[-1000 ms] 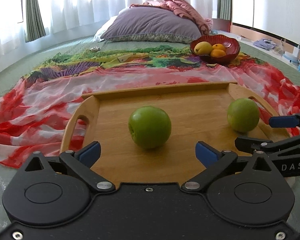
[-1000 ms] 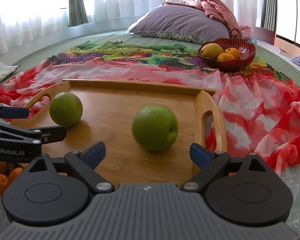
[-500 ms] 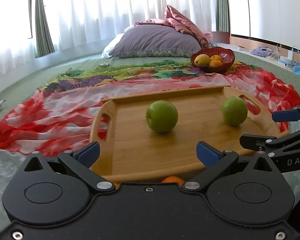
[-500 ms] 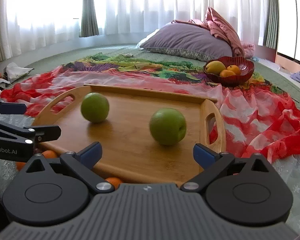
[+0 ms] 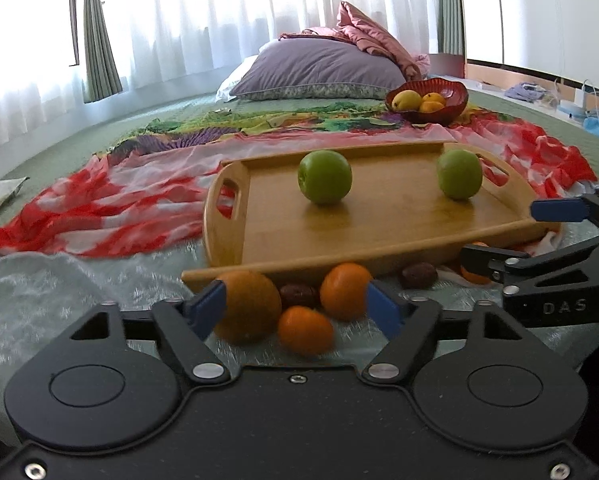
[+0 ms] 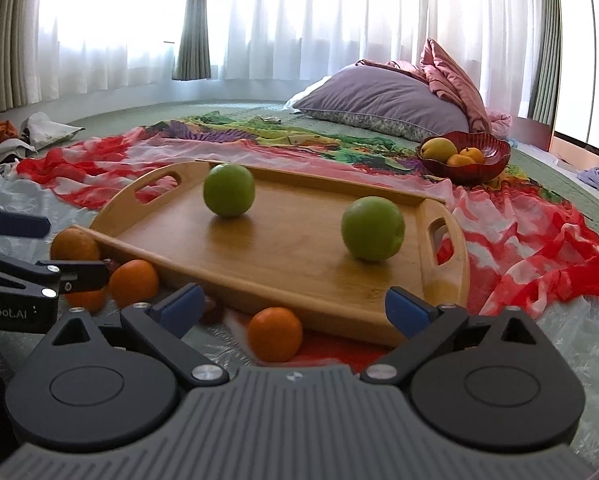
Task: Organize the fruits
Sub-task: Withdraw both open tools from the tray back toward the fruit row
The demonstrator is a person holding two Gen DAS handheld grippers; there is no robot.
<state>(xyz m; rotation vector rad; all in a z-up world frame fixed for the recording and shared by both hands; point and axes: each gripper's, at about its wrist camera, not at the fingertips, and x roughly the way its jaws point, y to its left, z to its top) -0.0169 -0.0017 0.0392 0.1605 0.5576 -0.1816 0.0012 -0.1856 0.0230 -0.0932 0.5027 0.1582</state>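
Btwn L tool [image 5: 295, 306] pads: oranges [image 5: 305, 329], untouched.

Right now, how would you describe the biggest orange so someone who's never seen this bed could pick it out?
Find the wooden tray with two green apples on the bed. In front of its near edge lies a cluster of oranges and dark plums. The large orange is at the cluster's left end, against the tray's left front corner, duller and clearly bigger than the two bright small oranges to its right.
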